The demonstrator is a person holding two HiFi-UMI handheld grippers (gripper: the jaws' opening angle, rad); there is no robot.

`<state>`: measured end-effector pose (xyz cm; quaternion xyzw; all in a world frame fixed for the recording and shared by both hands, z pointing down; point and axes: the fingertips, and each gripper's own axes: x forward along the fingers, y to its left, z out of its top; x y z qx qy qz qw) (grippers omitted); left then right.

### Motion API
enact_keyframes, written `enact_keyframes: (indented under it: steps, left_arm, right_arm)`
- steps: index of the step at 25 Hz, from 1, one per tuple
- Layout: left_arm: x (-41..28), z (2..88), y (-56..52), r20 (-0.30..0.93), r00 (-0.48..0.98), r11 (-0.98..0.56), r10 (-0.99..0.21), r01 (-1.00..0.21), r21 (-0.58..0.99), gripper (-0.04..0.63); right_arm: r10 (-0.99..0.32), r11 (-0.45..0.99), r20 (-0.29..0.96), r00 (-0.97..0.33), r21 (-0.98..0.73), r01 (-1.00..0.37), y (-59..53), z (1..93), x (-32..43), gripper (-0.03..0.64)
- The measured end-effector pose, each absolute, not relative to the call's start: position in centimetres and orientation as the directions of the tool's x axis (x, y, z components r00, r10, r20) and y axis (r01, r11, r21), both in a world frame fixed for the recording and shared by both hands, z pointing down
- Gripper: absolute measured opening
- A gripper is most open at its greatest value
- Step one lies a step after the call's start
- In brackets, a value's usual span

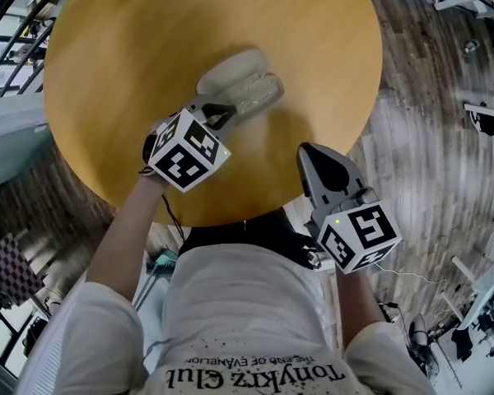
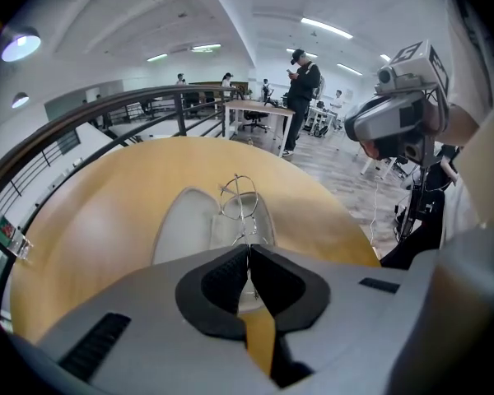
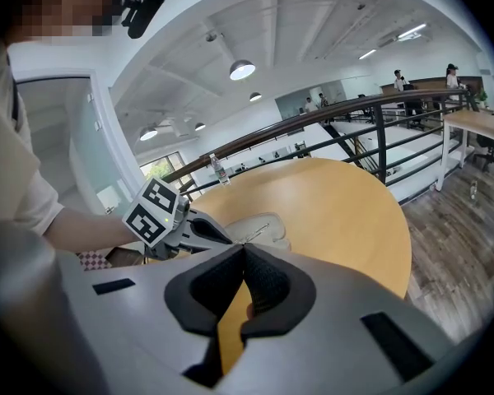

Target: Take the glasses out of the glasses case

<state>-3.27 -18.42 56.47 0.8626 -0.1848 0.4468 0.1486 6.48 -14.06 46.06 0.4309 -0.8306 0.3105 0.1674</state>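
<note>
**Left hand-held gripper pinching glasses over open case**

Left hand-held gripper [image 2: 249, 250]: jaws pressed together on a thin wire arm of the glasses [image 2: 239, 194]. The round wire frame sticks up past the jaw tips, tilted, right over the open glasses case [image 2: 184, 225]. Can't tell if the frame still touches the case lining.

Head view: the case [image 1: 230, 76] lies open on the round wooden desk [image 1: 132, 48], both pale halves facing up, near the desk's middle. The left hand-held gripper [image 1: 223, 114] has its tips at the case's near edge.

Right hand-held gripper [image 3: 244, 250]: jaws closed, pads meeting at the tips, nothing between them. In the head view it [image 1: 315, 160] hangs at the desk's near edge, well apart from the case, touching nothing. Its own view looks across the desk [image 3: 346, 212] at the other gripper and the case [image 3: 262, 230].

Background of the left gripper view: a dark railing [image 2: 107, 113] and a person standing [image 2: 301, 85].
</note>
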Motion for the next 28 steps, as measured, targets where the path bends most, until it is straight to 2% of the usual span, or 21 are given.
enact_keyframes:
  steps: [16, 28]
  left_arm:
    - [-3.9, 48.8, -14.7, 0.738, 0.592, -0.848, -0.325, -0.527, 0.050, 0.034]
    - [-3.5, 40.9, -11.3, 0.570, 0.662, -0.783, -0.488, -0.620, 0.050, 0.034]
  right_arm:
    - [-0.650, 0.457, 0.502, -0.570, -0.341, -0.822, -9.8, 41.3, 7.3, 0.025]
    - [-0.698, 0.487, 0.440, -0.566, -0.288, -0.825, -7.8, 36.7, 7.3, 0.025]
